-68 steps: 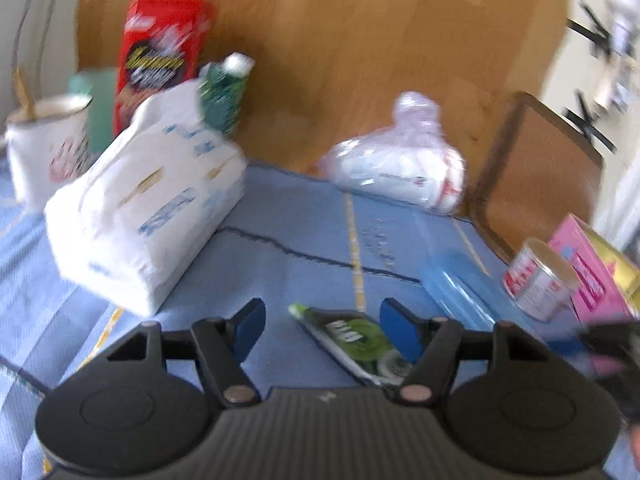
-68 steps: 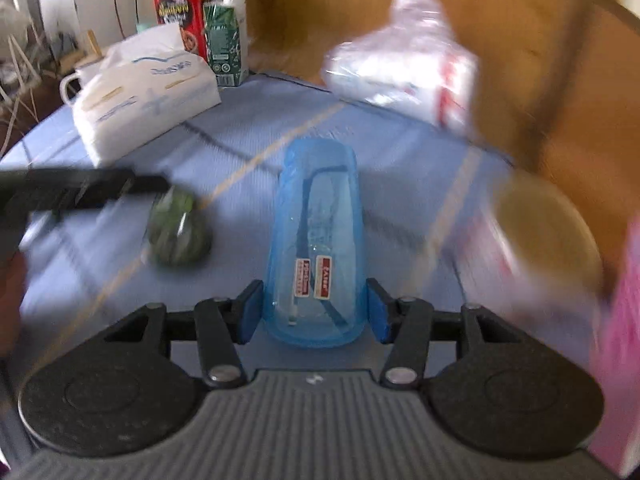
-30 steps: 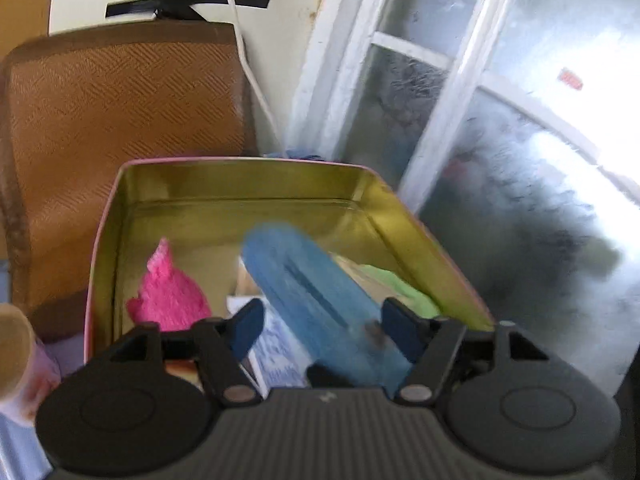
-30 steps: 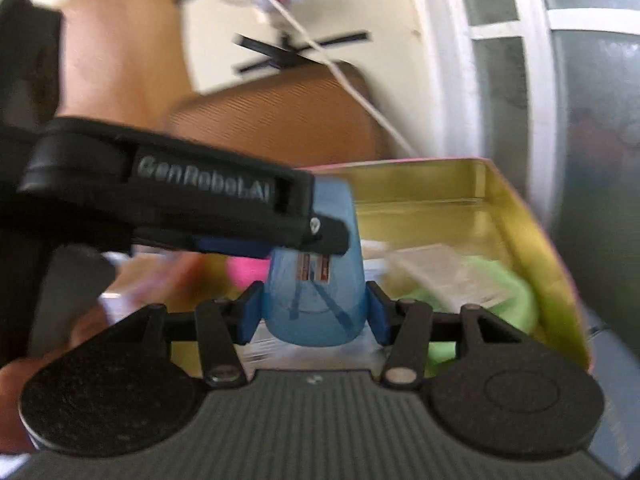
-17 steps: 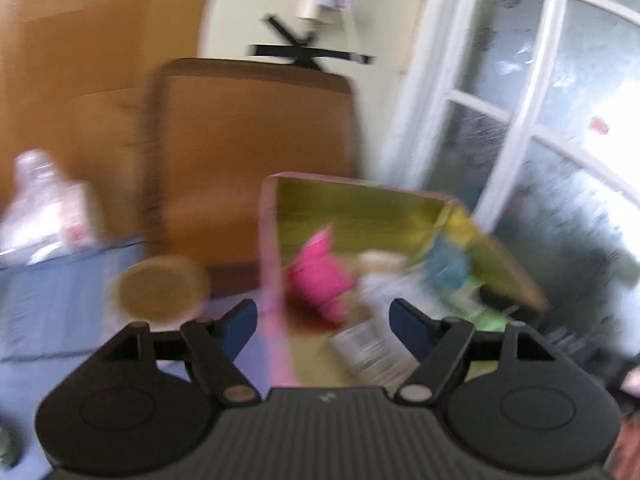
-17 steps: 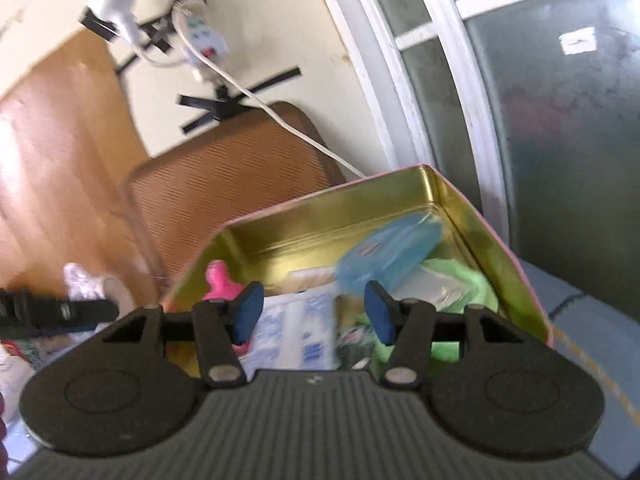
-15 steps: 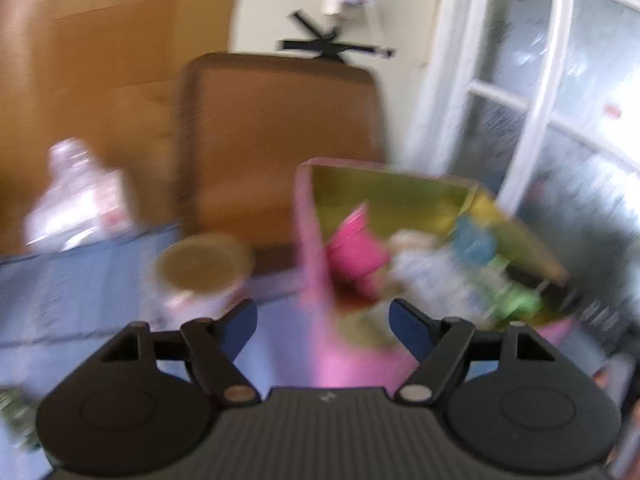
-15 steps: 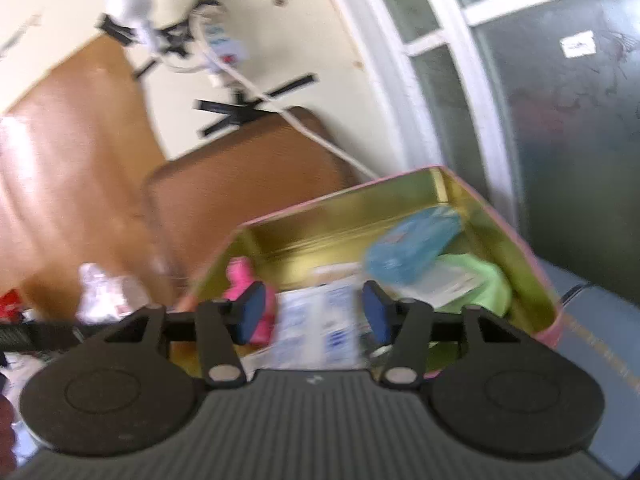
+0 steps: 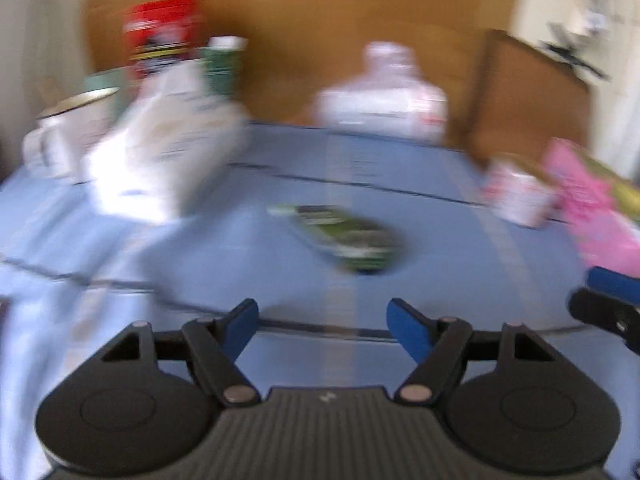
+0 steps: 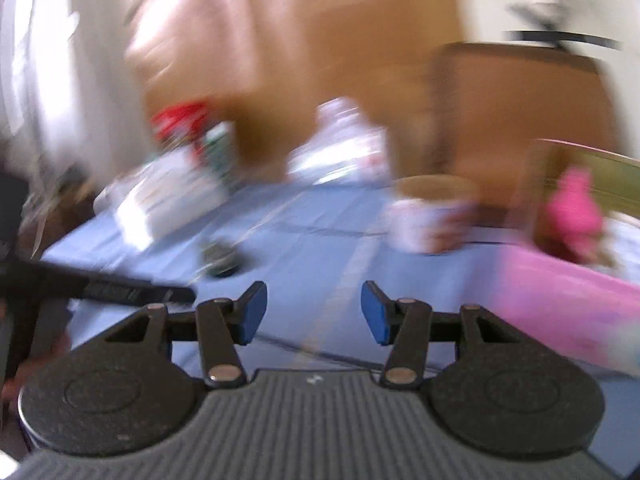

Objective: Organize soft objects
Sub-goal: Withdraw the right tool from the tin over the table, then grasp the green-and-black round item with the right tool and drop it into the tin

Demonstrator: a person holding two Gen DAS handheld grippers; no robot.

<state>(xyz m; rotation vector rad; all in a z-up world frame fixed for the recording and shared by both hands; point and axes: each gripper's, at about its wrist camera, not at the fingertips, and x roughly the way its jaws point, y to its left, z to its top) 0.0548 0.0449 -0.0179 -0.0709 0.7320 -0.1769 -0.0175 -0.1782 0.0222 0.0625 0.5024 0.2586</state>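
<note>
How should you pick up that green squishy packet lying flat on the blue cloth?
Probably come from above and pinch the green packet across its narrow middle, one finger on each long side. It lies flat and slanted on the cloth, so the open left gripper would need turning to match. The picture is blurry, so this is a guess.

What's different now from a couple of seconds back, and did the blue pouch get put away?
Yes. The right gripper carried the blue pouch to the pink tin and let it go inside; its jaws now stand open and empty. Both grippers have swung back to the table. The left gripper, empty with jaws closing slightly, faces the green tube, which lies where it was, as does the tissue pack.
</note>
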